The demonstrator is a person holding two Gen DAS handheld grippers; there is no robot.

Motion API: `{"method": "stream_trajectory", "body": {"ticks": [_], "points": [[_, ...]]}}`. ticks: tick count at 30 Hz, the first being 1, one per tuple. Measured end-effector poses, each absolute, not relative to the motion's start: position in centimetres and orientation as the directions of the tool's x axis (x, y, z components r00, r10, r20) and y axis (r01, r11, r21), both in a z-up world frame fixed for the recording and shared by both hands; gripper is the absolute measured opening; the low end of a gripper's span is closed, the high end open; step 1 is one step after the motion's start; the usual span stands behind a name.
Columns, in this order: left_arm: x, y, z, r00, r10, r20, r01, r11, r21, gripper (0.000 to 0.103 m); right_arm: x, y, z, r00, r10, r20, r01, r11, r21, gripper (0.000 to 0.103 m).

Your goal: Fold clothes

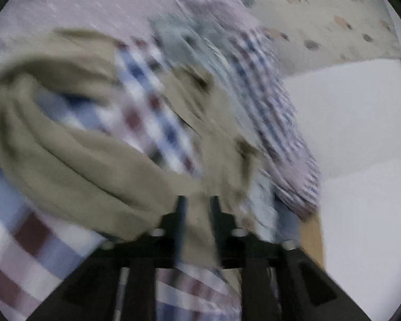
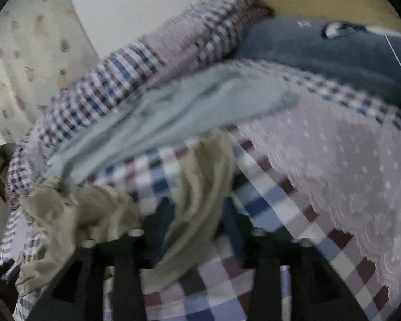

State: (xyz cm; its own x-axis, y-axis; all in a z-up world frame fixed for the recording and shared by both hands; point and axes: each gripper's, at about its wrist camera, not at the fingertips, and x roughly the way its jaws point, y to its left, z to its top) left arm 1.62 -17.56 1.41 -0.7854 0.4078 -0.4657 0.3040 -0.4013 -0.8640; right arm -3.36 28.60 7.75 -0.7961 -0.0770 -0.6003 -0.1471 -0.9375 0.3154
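Both views are blurred. A checked bed cover in blue, maroon and white is seen as the working surface, with a pale lace-edged cloth laid on it. A white wall and a patterned curtain are noted behind. The khaki garment lies bunched on the cover; a fold is pinched by the left gripper and another by the right gripper. A light-blue garment lies beyond.

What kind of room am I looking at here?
Most likely a bedroom: clothes lie on a bed with a checked bedsheet, a rolled checked quilt beside a wall, and a patterned curtain or sheet hangs nearby.
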Motion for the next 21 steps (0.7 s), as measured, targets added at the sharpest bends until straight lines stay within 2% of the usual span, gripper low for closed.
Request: {"method": "stream_trajectory", "body": {"ticks": [1, 3, 4, 11, 14, 21], "points": [[1.4, -16.8, 1.6, -0.782, 0.437, -0.445, 0.277, -0.396, -0.876, 0.059, -3.1, 28.2, 8.3, -0.811, -0.091, -0.578, -0.119, -0.941, 0.316, 0.056], [1.2, -15.2, 1.8, -0.769, 0.487, -0.415, 0.234, -0.389, -0.891, 0.073, -2.9, 27.0, 8.9, -0.821, -0.106, -0.562, -0.075, -0.955, 0.288, 0.057], [1.0, -14.5, 1.8, -0.755, 0.509, -0.413, 0.228, -0.387, -0.893, 0.076, -2.8, 26.5, 8.9, -0.821, -0.111, -0.559, -0.06, -0.959, 0.278, 0.057], [-0.1, -10.5, 0.0, -0.614, 0.601, -0.512, 0.331, -0.393, -0.858, 0.079, -2.9, 25.2, 8.0, -0.8, -0.163, -0.577, -0.017, -0.956, 0.294, 0.057], [-0.6, -10.5, -0.6, -0.613, 0.563, -0.554, 0.375, -0.409, -0.832, 0.079, -2.7, 24.9, 8.2, -0.801, -0.182, -0.57, 0.005, -0.955, 0.298, 0.057], [-1.2, -12.5, -1.3, -0.684, 0.473, -0.555, 0.408, -0.383, -0.829, 0.079, -2.2, 24.1, 9.0, -0.805, -0.228, -0.548, 0.077, -0.955, 0.285, 0.058]]}}
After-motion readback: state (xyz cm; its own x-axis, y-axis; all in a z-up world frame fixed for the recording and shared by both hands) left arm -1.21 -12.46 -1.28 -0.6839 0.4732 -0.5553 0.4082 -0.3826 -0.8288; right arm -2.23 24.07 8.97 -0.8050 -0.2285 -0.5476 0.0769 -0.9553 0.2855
